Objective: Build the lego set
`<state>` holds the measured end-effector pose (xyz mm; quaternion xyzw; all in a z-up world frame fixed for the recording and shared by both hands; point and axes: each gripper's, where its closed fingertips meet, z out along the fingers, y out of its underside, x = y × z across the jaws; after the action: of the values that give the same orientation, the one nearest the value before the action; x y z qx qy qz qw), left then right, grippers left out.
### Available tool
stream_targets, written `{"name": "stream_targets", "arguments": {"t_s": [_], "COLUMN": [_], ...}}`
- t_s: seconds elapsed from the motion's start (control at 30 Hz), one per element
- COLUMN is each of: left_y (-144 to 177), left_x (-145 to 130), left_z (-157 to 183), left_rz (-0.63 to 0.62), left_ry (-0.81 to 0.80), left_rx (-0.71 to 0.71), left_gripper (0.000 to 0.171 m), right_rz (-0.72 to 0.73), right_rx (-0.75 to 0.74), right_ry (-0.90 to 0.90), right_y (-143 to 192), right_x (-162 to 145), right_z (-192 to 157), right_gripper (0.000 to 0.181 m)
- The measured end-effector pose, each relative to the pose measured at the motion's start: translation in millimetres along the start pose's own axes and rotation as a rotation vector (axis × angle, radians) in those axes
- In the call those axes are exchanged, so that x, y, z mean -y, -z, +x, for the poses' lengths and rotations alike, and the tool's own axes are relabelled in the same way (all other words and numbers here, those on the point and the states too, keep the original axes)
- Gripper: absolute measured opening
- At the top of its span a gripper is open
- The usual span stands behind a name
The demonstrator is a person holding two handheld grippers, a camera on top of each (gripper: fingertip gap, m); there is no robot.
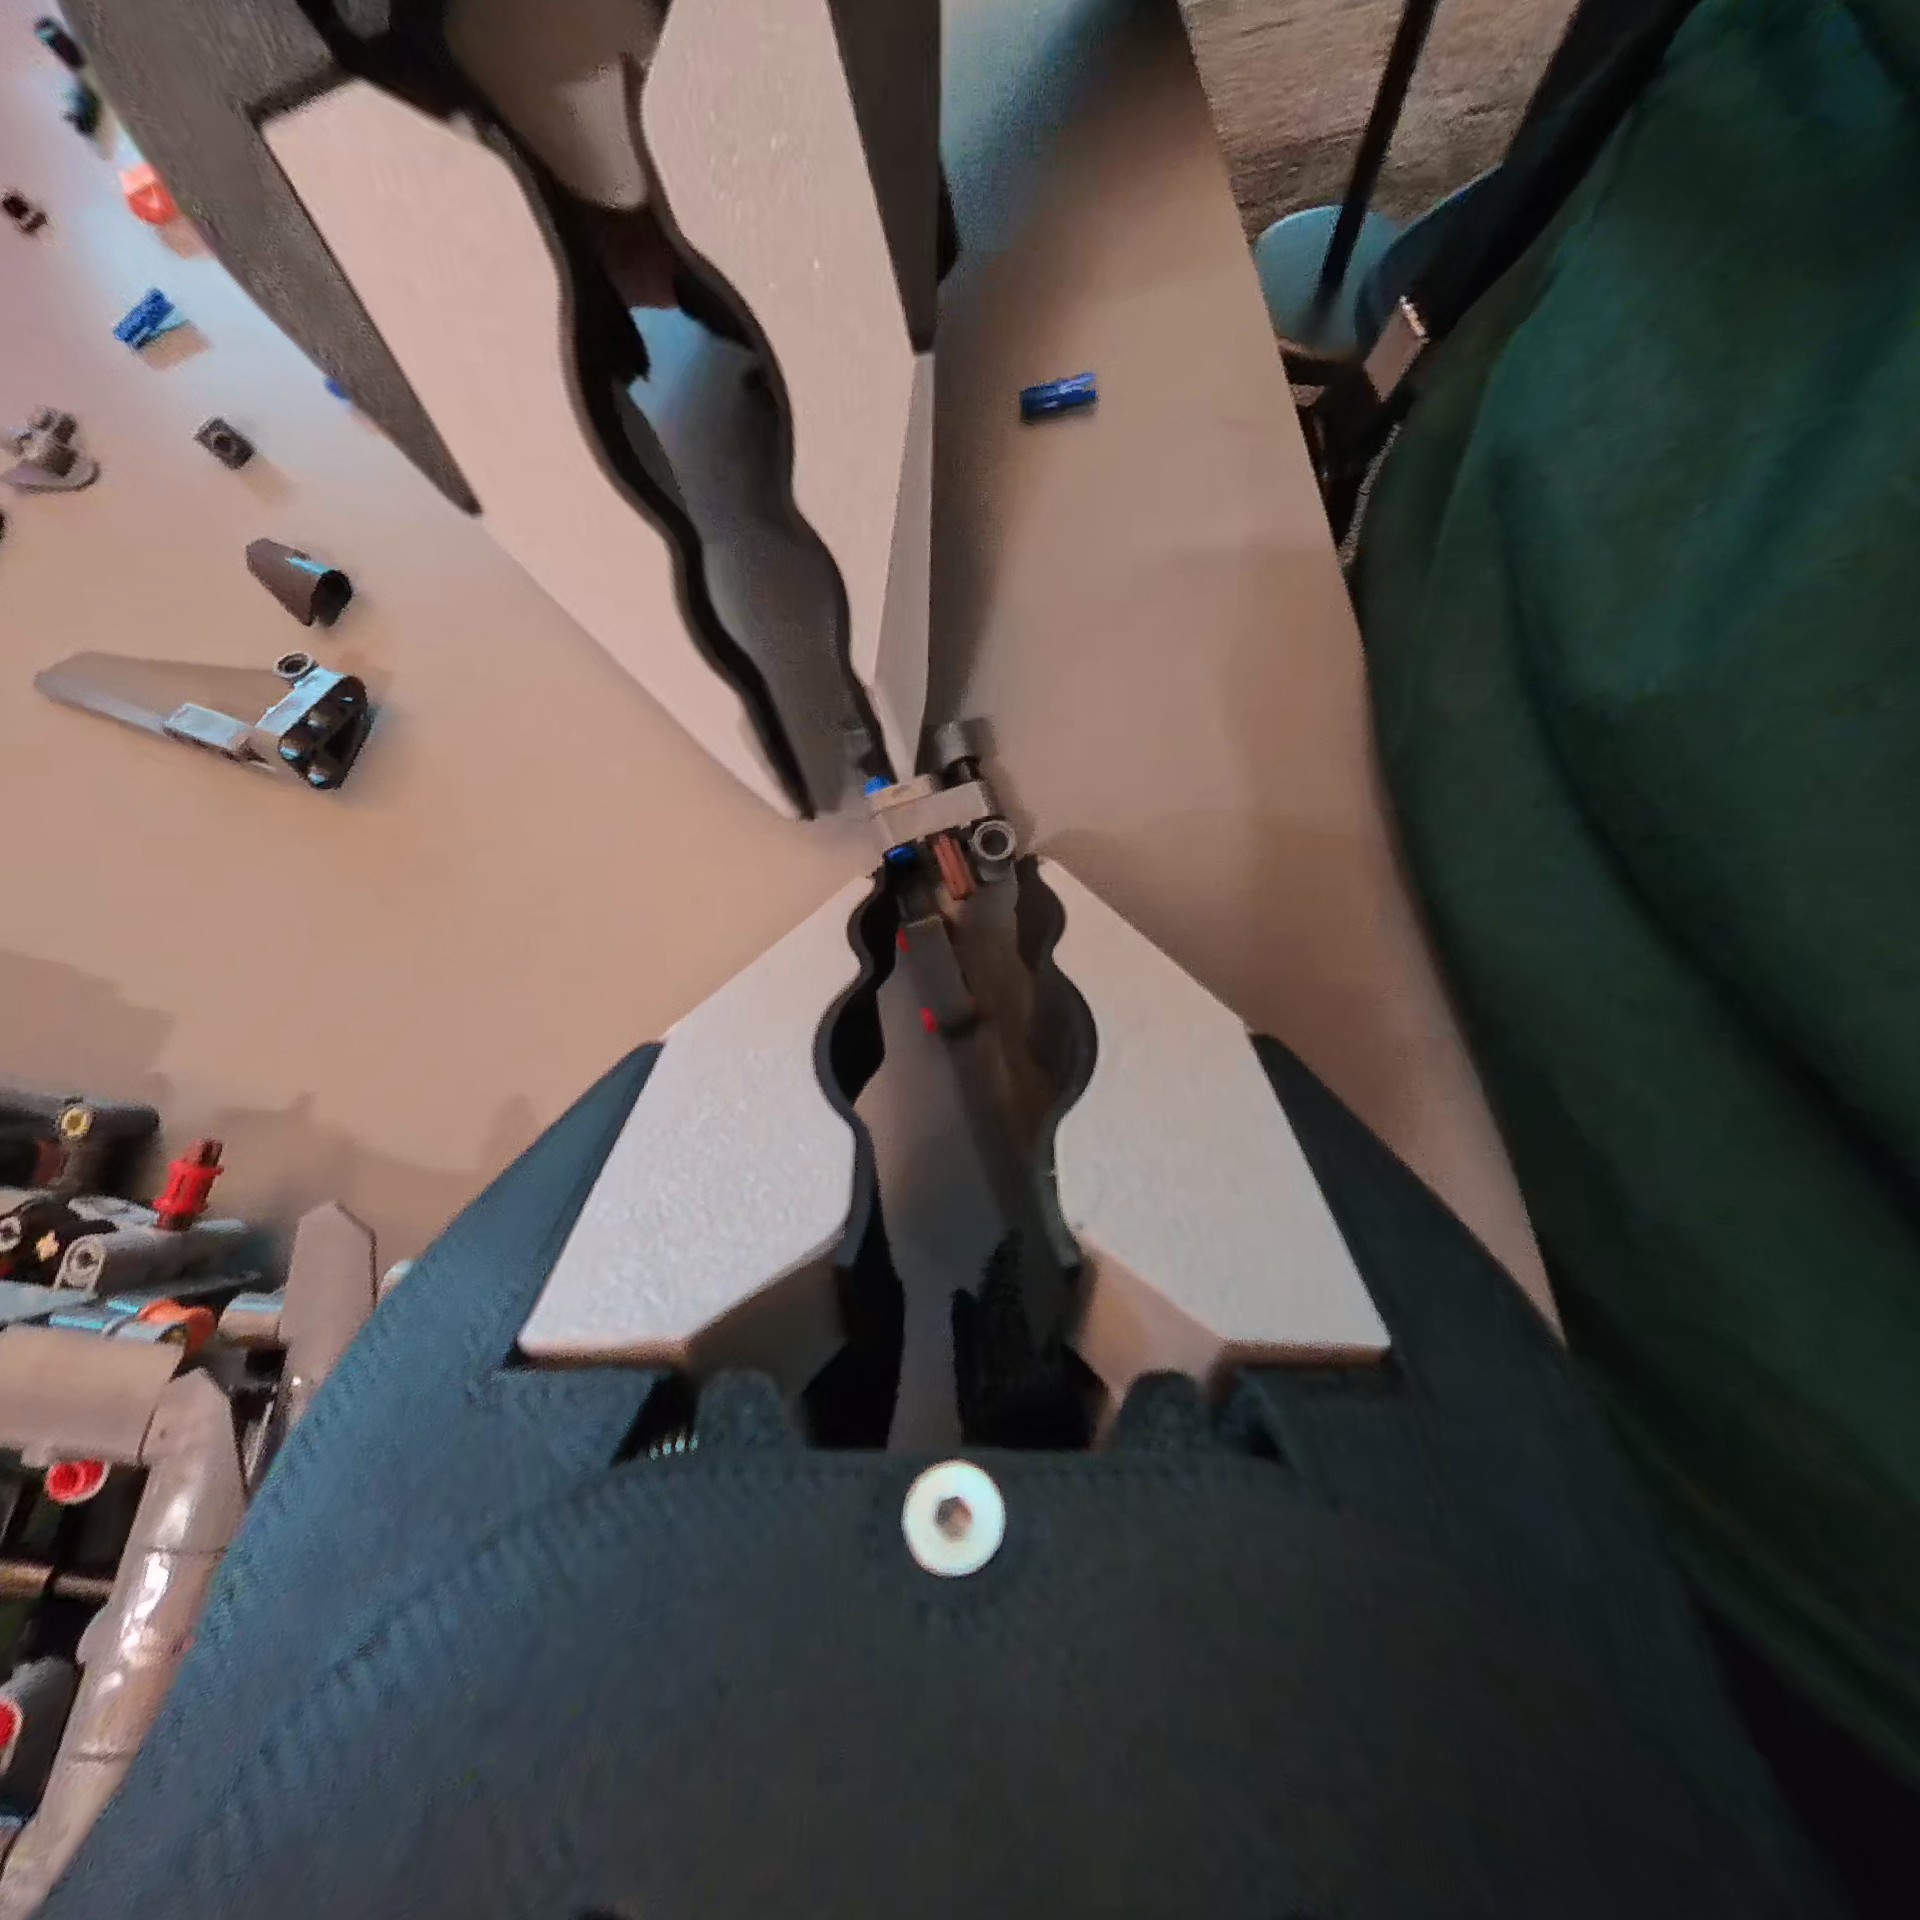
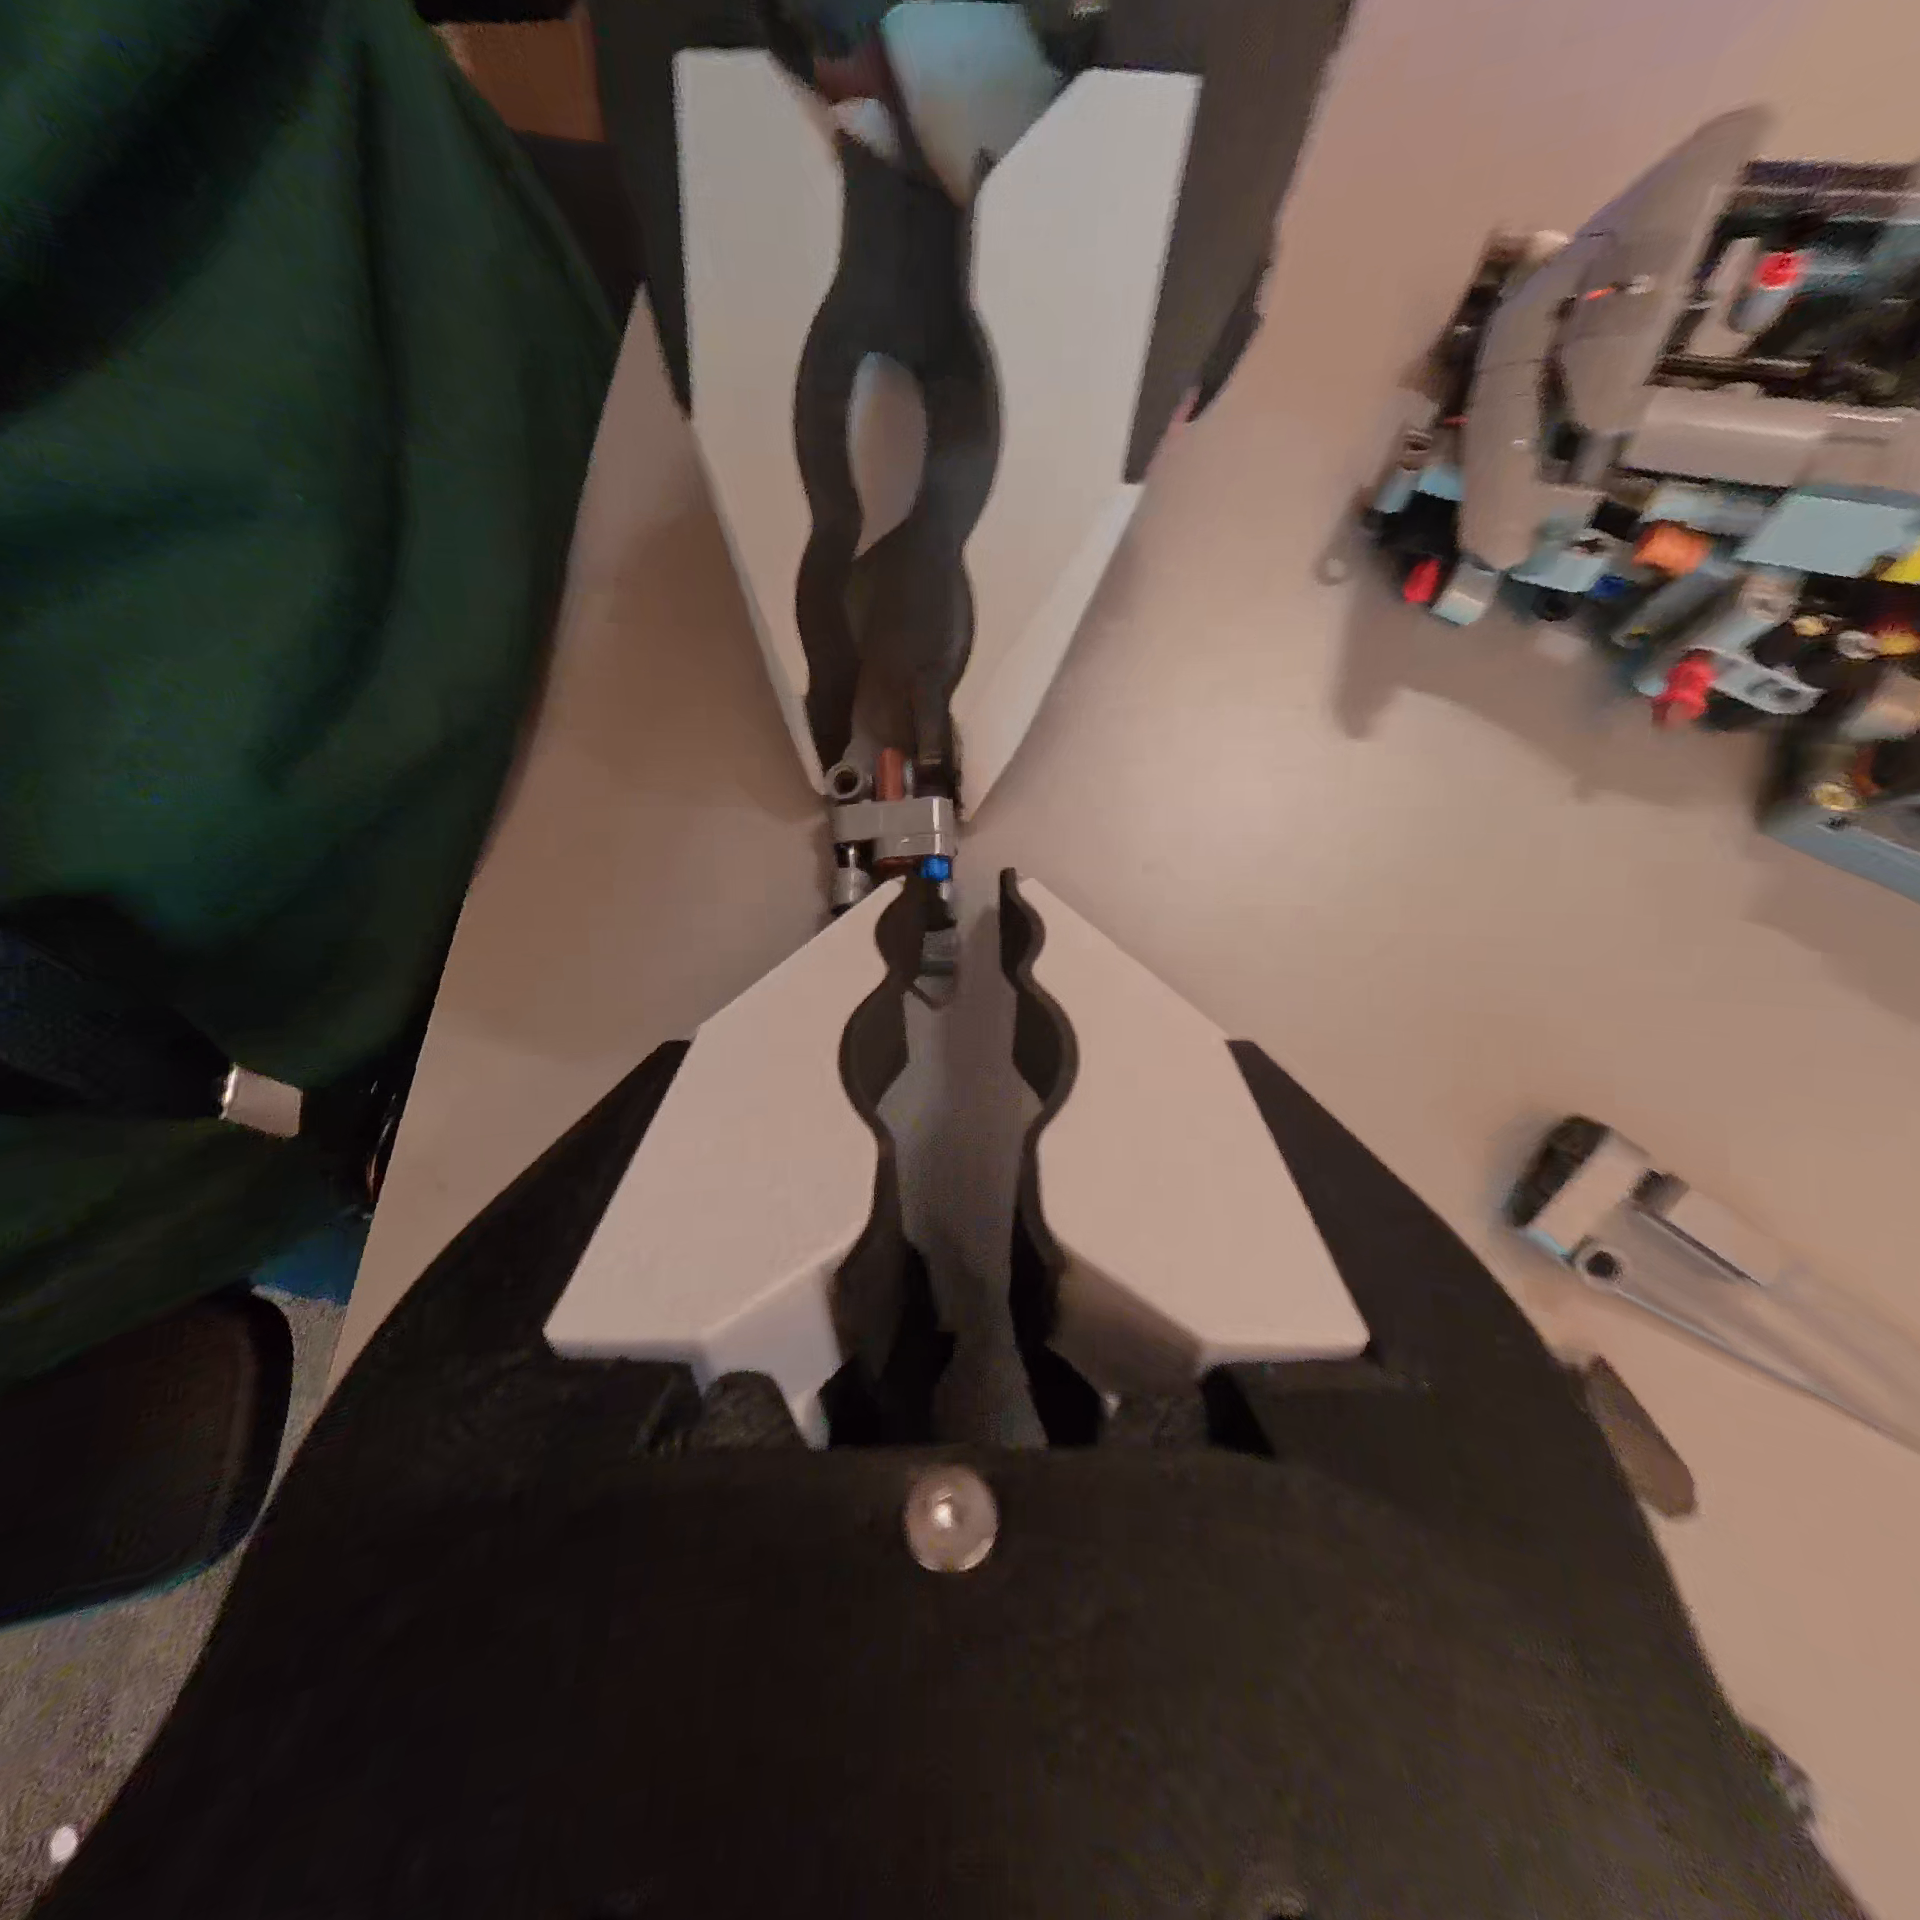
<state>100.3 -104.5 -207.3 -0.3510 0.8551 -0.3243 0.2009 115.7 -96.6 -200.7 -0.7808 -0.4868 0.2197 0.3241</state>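
- Left wrist view: your left gripper [image 1: 940, 873] is clamped on the small grey sub-assembly [image 1: 935, 821], at its fingertips.
- Right gripper [image 2: 951, 883] is narrowly parted around the blue pin [image 2: 936, 869] end; likely seating it, so push straight.

Two black hand-held grippers with pale fingers, carried by a person in green

Left gripper [image 1: 951, 883] and right gripper [image 2: 951, 894] share textured black bodies, a silver screw [image 1: 953, 1518] centred behind the fingers, wedge-shaped whitish fingers [image 2: 748, 1174] with wavy black inner pads; a dark green garment [image 1: 1662, 831] beside them.
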Motion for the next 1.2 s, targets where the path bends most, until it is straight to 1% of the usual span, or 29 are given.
{"name": "stream_targets", "arguments": {"t_s": [0.07, 0.13, 0.2, 0.27, 0.33, 0.4, 0.43, 0.47, 0.5, 0.53, 0.57, 0.63, 0.73, 0.77, 0.83, 0.9, 0.93, 0.97, 1.03, 1.07, 1.1, 1.13, 1.2], "left_y": [0.3, 2.4, 5.1, 6.4, 6.9, 6.8, 6.7, 6.2, 5.9, 6.4, 6.5, 7.4, 10.4, 11.5, 15.4, 22.3, 24.5, 25.2, 22.6, 19.6, 16.1, 13.3, 10.9], "left_x": [0.7, -0.2, -1.1, -0.1, 1.0, 2.8, 4.4, 5.1, 5.4, 5.4, 4.9, 3.8, 1.6, 1.3, 1.9, 2.4, 4.5, 6.5, 6.7, 6.0, 2.4, 0.3, 1.9], "left_z": [-1.8, -5.0, -9.2, -11.8, -14.8, -15.5, -16.5, -16.7, -16.2, -17.2, -18.1, -20.5, -20.5, -18.9, -19.3, -23.4, -23.4, -22.3, -22.2, -21.5, -19.8, -17.7, -15.2], "left_rz": [-0.002, -0.032, -0.066, -0.089, -0.107, -0.119, -0.124, -0.129, -0.130, -0.128, -0.125, -0.131, -0.115, -0.104, -0.064, -0.024, 0.001, 0.015, 0.010, 0.007, -0.011, -0.015, 0.006], "left_ry": [-0.018, -0.066, -0.163, -0.278, -0.370, -0.442, -0.472, -0.503, -0.526, -0.534, -0.532, -0.513, -0.430, -0.391, -0.266, -0.165, -0.125, -0.098, -0.061, -0.032, -0.012, -0.005, 0.027], "left_rx": [0.052, 0.117, 0.193, 0.264, 0.331, 0.377, 0.406, 0.429, 0.442, 0.458, 0.468, 0.476, 0.455, 0.435, 0.394, 0.370, 0.347, 0.325, 0.305, 0.286, 0.261, 0.242, 0.220], "left_gripper": [0.022, 0.022, 0.022, 0.022, 0.022, 0.022, 0.022, 0.022, 0.022, 0.022, 0.022, 0.022, 0.025, 0.029, 0.043, 0.044, 0.044, 0.039, 0.031, 0.029, 0.022, 0.019, 0.017], "right_rz": [0.021, 0.027, 0.045, 0.033, 0.052, 0.078, 0.078, 0.063, 0.055, 0.054, 0.047, 0.040, 0.040, 0.036, 0.022, 0.027, 0.020, 0.012, 0.030, 0.028, 0.011, 0.006, 0.005], "right_rx": [-0.021, -0.054, -0.041, -0.020, -0.030, 0.020, 0.025, 0.016, 0.014, 0.011, 0.010, -0.027, -0.078, -0.096, -0.130, -0.159, -0.176, -0.189, -0.203, -0.214, -0.241, -0.253, -0.261], "right_ry": [-0.029, -0.066, -0.115, -0.189, -0.240, -0.290, -0.298, -0.304, -0.311, -0.321, -0.337, -0.298, -0.257, -0.243, -0.216, -0.179, -0.165, -0.147, -0.116, -0.102, -0.089, -0.084, -0.079], "right_y": [5.3, 12.7, 17.6, 17.2, 16.2, 15.1, 13.7, 11.9, 10.4, 9.6, 8.8, 8.8, 10.4, 10.2, 9.5, 9.8, 9.6, 9.0, 8.0, 7.2, 6.9, 6.9, 6.0], "right_x": [5.3, 4.5, 3.5, -2.3, -2.9, 1.4, 2.0, -0.2, -1.6, -2.5, -3.8, -3.3, 2.7, 4.1, 4.5, 7.1, 7.2, 7.2, 12.8, 13.8, 12.1, 11.6, 10.7], "right_z": [2.6, 6.4, 3.0, 2.1, 5.8, 0.5, -0.1, 0.9, 1.2, 2.0, 2.6, 4.3, 5.1, 5.3, 5.8, 5.0, 5.0, 4.5, 1.9, 1.2, 3.0, 3.2, 2.0], "right_gripper": [0.023, 0.027, 0.027, 0.026, 0.026, 0.026, 0.022, 0.011, 0.008, 0.007, 0.007, 0.006, 0.006, 0.006, 0.006, 0.005, 0.005, 0.005, 0.005, 0.005, 0.005, 0.005, 0.005]}}
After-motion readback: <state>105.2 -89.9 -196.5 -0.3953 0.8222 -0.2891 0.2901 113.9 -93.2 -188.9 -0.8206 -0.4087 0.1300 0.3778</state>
